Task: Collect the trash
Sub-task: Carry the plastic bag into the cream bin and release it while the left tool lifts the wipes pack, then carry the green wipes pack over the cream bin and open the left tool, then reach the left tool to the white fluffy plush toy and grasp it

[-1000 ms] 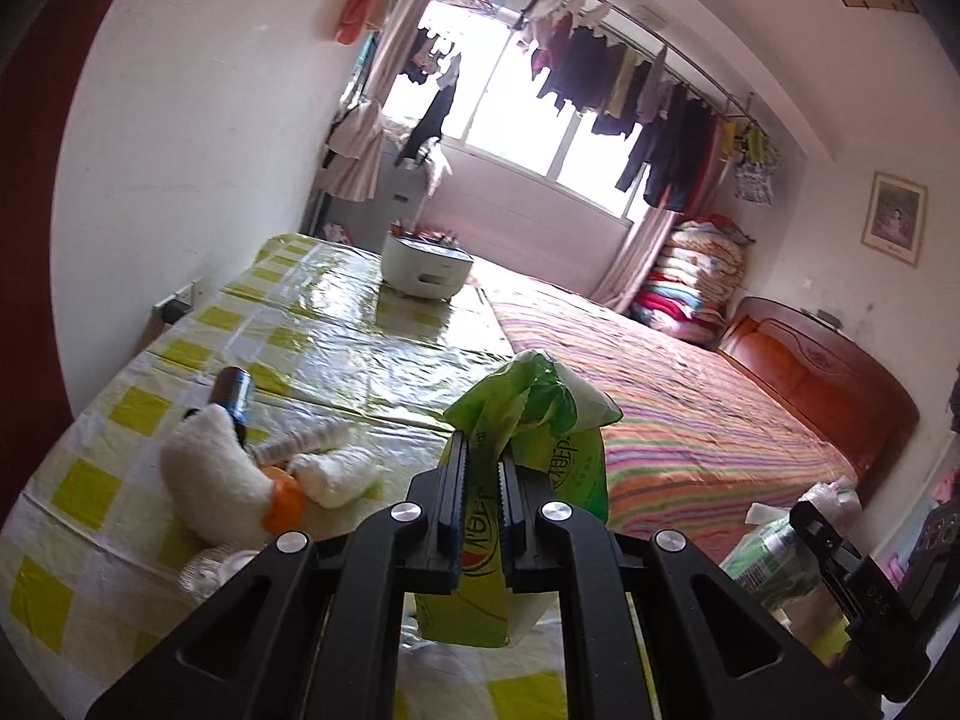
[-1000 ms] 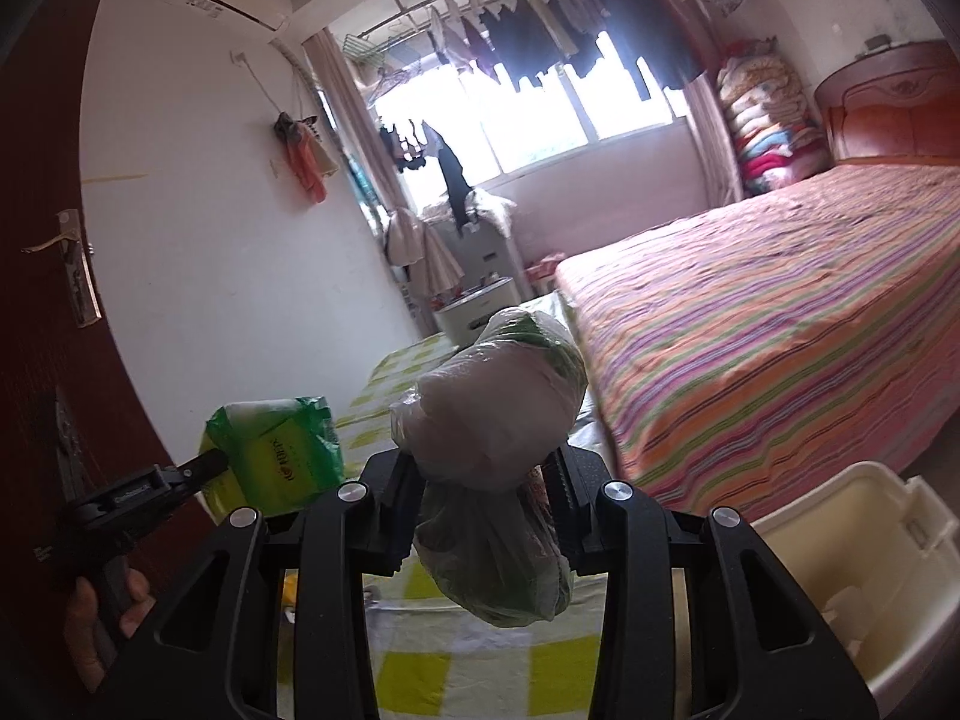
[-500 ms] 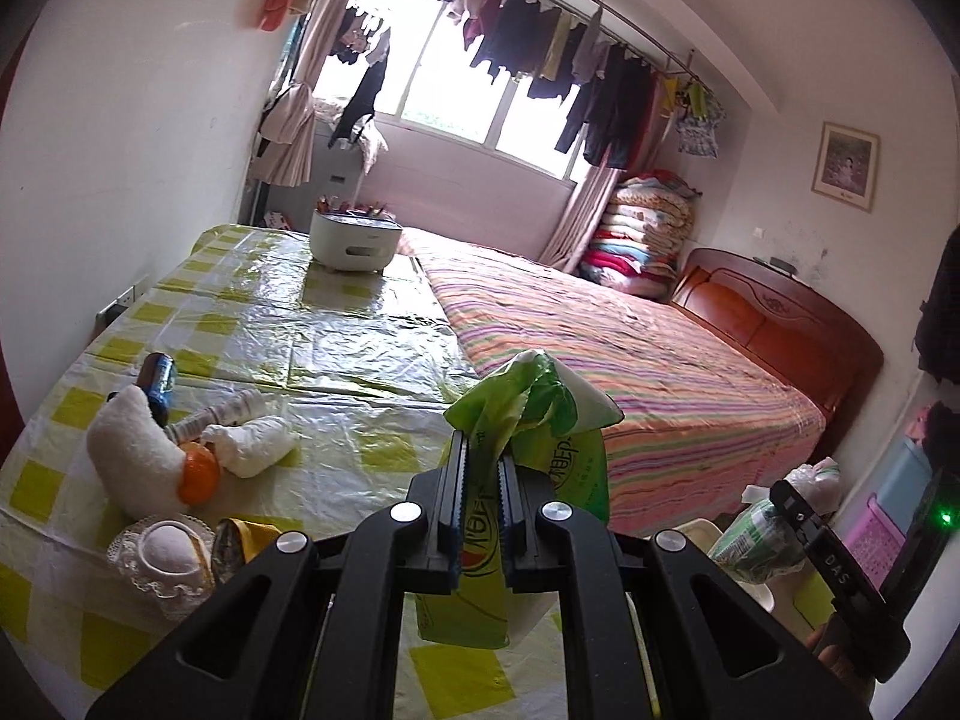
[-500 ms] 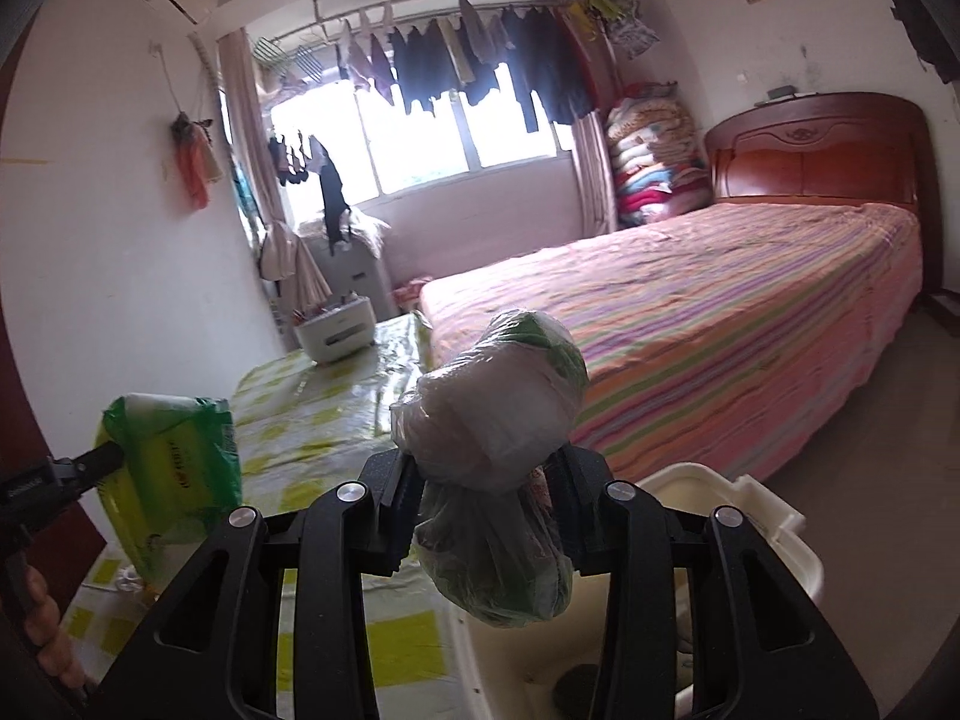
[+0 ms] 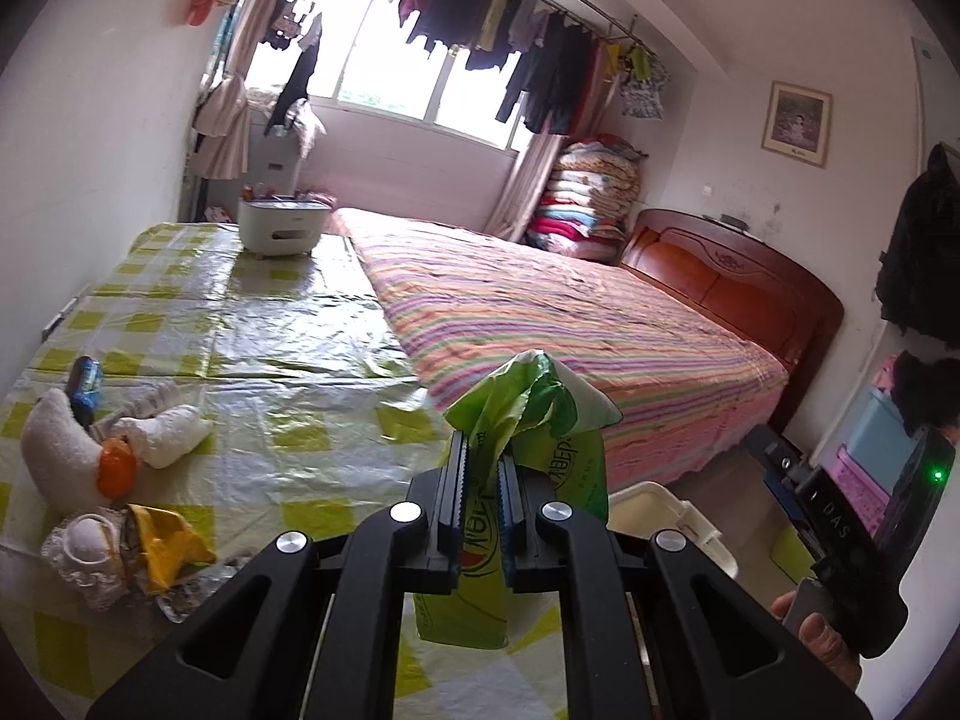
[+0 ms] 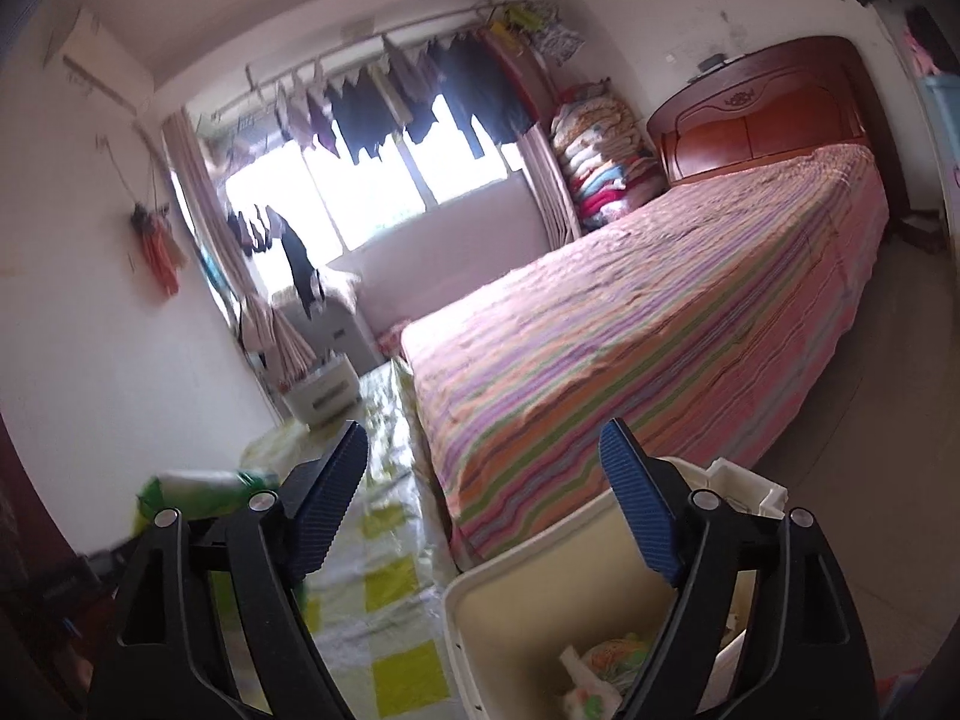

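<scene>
The right gripper (image 6: 483, 468) now stands wide apart with nothing between its pads; half a second ago it was still pinching a knotted plastic bag. That bag (image 6: 603, 669) appears to lie at the bottom of the white bin (image 6: 510, 576) right under the gripper (a crumpled bundle of white and green plastic shows there), so I judge that piece dropped and done.

The left gripper (image 5: 480, 480) is clamped narrow on a green wrapper (image 5: 528, 414), which hangs above the near edge of the checked table (image 5: 288, 324), as it did a second ago. The bin's rim shows just past it, to the right, so its drop looks like the next step.

Farther left on the table lie a stuffed toy (image 5: 66, 456), a yellow wrapper (image 5: 162, 540) and other small litter, still to be collected. Beyond sits a white box (image 5: 282, 225), with the striped bed (image 5: 576, 324) alongside.
</scene>
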Motion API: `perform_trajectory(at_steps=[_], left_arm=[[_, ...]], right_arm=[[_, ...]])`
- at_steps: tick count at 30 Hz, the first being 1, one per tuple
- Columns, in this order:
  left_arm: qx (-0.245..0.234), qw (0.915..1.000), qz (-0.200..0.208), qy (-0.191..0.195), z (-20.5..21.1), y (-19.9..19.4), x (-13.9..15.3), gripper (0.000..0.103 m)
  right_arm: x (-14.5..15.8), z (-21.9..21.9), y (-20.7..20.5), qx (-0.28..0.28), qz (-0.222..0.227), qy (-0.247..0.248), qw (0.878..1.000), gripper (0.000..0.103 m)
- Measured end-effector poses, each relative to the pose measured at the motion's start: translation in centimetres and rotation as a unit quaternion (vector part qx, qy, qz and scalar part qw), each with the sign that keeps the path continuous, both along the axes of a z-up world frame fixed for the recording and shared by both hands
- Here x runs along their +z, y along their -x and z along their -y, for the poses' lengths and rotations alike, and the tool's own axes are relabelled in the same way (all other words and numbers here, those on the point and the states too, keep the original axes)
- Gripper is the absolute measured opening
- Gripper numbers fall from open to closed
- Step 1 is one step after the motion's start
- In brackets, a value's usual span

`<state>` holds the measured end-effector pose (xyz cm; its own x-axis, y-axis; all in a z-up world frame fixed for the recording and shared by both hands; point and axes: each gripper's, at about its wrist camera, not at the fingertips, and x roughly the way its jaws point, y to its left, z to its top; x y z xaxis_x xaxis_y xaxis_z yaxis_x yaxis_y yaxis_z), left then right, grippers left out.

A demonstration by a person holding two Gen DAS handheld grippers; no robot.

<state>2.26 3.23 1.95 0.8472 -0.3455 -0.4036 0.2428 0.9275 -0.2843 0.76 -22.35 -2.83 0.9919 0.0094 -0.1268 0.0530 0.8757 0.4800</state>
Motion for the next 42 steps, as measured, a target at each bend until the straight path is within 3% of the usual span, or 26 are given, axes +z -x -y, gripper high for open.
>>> perform_trajectory(at_steps=[4, 17, 27, 28, 29, 30, 32, 35, 42], left_arm=[[-0.03, 0.9995, -0.001, -0.006, 2.2, -0.3, 0.1, 0.009], [-0.107, 0.9928, -0.021, -0.049, 9.2, -1.8, -1.0, 0.009], [-0.13, 0.9885, -0.036, -0.068, 11.9, -2.5, -1.8, 0.011], [-0.132, 0.9879, -0.04, -0.071, 12.1, -2.6, -1.8, 0.013], [-0.135, 0.9872, -0.044, -0.072, 12.2, -2.7, -1.8, 0.026], [-0.136, 0.9872, -0.046, -0.07, 12.3, -2.8, -1.7, 0.06], [-0.108, 0.9923, -0.025, -0.054, 11.6, -2.5, -1.3, 0.084], [-0.095, 0.9941, 0.001, -0.052, 11.0, -2.0, -0.5, 0.084], [-0.051, 0.9972, 0.004, -0.054, 7.2, -2.7, 0.8, 0.084]], right_arm=[[0.4, 1.9, 1.5, -0.021, 0.031, -0.017, 0.999, 0.082], [-0.5, 4.4, 3.0, -0.048, 0.059, -0.054, 0.996, 0.084], [-0.5, 4.1, 3.5, -0.051, 0.061, -0.055, 0.995, 0.084], [-0.6, 4.0, 3.5, -0.051, 0.06, -0.055, 0.995, 0.084], [-0.5, 3.9, 3.5, -0.05, 0.061, -0.054, 0.995, 0.084], [-0.5, 3.9, 3.5, -0.05, 0.061, -0.053, 0.996, 0.084], [-0.5, 3.9, 3.4, -0.048, 0.06, -0.051, 0.996, 0.085], [-0.6, 3.8, 3.3, -0.046, 0.058, -0.051, 0.996, 0.085], [-0.4, 3.5, 3.2, -0.04, 0.057, -0.044, 0.997, 0.085]])
